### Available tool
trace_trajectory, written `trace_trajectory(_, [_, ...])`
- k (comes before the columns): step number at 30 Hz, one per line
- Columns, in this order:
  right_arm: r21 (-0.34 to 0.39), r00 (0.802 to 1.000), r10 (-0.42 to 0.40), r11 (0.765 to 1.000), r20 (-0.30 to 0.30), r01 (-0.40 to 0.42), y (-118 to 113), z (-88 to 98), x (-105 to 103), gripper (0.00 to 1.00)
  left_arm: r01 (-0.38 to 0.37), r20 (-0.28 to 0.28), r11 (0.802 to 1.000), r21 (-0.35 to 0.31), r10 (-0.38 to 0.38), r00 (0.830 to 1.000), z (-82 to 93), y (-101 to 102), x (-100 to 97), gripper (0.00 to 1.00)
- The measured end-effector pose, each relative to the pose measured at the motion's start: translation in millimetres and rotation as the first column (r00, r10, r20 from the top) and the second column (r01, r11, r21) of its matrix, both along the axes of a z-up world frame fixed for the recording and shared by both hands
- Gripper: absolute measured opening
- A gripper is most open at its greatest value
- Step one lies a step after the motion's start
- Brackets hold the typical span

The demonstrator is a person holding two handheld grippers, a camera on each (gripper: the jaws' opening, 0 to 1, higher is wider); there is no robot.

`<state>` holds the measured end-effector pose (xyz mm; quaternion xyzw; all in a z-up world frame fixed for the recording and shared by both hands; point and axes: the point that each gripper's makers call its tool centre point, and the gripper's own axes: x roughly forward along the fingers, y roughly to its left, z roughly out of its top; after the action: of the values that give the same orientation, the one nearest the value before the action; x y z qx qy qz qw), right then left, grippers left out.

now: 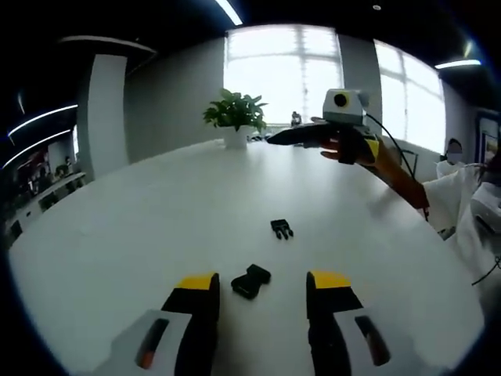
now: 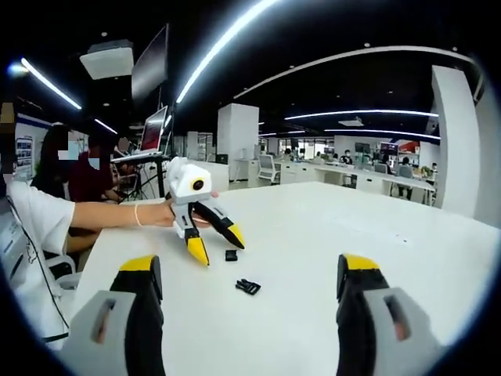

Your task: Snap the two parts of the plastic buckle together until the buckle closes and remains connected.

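Two black buckle parts lie apart on the white table (image 1: 117, 235). The blocky socket part (image 1: 250, 281) rests between the yellow fingertips of my open left gripper (image 1: 263, 280), touching neither. The pronged part (image 1: 282, 229) lies a little farther out. In the right gripper view, the pronged part (image 2: 248, 287) sits ahead of my open right gripper (image 2: 250, 266), and the socket part (image 2: 231, 255) lies by the left gripper (image 2: 217, 244), which a hand holds tilted down at the table. The right gripper (image 1: 274, 139) hovers well above the table at the far right, held by a hand.
A potted plant (image 1: 235, 117) stands at the table's far edge in front of bright windows. A person's white sleeve (image 1: 462, 204) is at the right. People (image 2: 86, 172) sit near monitors (image 2: 153, 129) behind the left arm. Bare table (image 2: 407, 227) stretches around the parts.
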<state>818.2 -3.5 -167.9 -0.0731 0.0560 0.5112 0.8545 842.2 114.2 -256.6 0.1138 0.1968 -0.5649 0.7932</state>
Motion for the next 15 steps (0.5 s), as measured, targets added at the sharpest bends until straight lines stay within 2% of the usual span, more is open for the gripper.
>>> trace_trajectory(11, [-0.001, 1.000, 0.011, 1.000, -0.005, -0.011, 3.4, -0.5, -1.7, 0.93, 0.029, -0.004, 1.000, 0.000, -0.029, 1.000, -1.1, -1.4, -0.5, 0.29])
trace_trajectory(15, [-0.023, 1.000, 0.011, 1.000, -0.011, -0.011, 7.1, -5.0, 5.4, 0.93, 0.030, -0.003, 1.000, 0.005, -0.030, 1.000, -2.3, -1.4, -1.8, 0.29])
